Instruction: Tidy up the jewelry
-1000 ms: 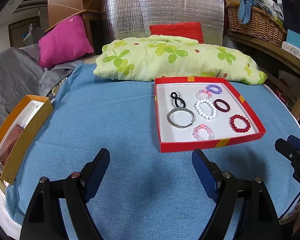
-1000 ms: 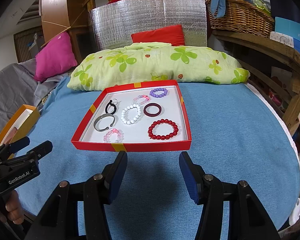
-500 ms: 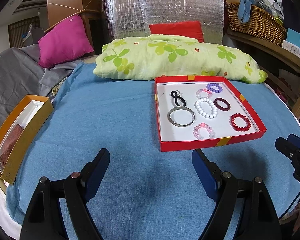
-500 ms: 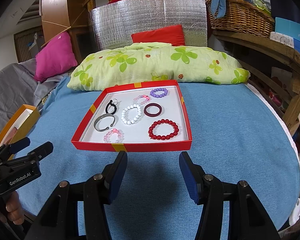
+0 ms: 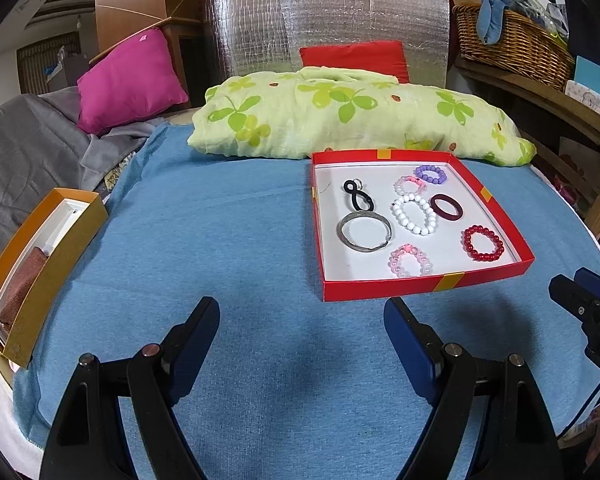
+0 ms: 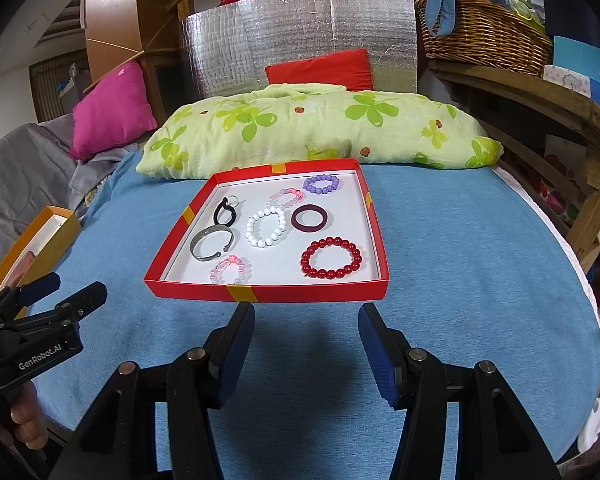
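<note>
A red tray (image 5: 396, 288) (image 6: 300, 293) lies on the blue cloth and holds several bracelets: a silver bangle (image 5: 365, 232) (image 6: 212, 242), a white bead bracelet (image 5: 414, 214) (image 6: 266, 226), a red bead bracelet (image 5: 483, 243) (image 6: 331, 258), a maroon ring (image 5: 446, 207), pink ones, a purple one and a black loop. My left gripper (image 5: 302, 334) is open and empty, hovering before the tray's near left corner. My right gripper (image 6: 306, 334) is open and empty just before the tray's near edge.
An orange box (image 5: 40, 264) (image 6: 32, 248) with a brown cloth inside sits at the left edge. A green-patterned pillow (image 5: 356, 116) lies behind the tray. A wooden shelf with a wicker basket (image 6: 484, 36) stands at the right.
Both grippers have crept slightly toward the tray. Nothing has been picked up or moved.
</note>
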Demonstrator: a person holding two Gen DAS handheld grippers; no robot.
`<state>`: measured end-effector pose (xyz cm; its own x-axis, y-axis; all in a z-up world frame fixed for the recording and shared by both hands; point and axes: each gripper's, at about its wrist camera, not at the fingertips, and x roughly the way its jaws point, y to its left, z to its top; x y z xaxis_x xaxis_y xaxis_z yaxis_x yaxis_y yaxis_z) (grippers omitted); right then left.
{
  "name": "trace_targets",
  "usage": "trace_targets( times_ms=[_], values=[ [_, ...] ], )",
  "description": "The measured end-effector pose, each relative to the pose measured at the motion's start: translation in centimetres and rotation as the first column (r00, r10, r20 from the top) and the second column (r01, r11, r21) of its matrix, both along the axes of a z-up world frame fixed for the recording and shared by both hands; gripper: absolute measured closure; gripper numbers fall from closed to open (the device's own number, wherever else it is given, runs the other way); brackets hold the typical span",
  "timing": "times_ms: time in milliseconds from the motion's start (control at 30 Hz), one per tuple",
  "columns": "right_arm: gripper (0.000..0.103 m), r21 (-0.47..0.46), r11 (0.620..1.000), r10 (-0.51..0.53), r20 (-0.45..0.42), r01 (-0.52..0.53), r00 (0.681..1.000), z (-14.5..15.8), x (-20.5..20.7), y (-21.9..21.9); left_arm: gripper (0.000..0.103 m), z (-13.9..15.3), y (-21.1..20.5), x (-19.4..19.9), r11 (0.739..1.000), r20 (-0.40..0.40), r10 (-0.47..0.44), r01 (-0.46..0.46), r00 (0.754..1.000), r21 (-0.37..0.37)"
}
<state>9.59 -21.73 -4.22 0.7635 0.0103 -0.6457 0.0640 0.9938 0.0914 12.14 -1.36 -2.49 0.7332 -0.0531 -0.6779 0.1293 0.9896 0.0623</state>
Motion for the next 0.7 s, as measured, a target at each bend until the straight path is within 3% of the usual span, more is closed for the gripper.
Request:
trace_targets(
  times_ms=[700],
  values=[
    [0.045, -0.006, 1.000, 0.012, -0.003, -0.012, 1.000, -0.23, 0.30, 0.59, 0.018, -0.12, 0.09, -0.07, 1.000, 0.000, 0.008, -0.008, 1.000, 0.003]
  ],
)
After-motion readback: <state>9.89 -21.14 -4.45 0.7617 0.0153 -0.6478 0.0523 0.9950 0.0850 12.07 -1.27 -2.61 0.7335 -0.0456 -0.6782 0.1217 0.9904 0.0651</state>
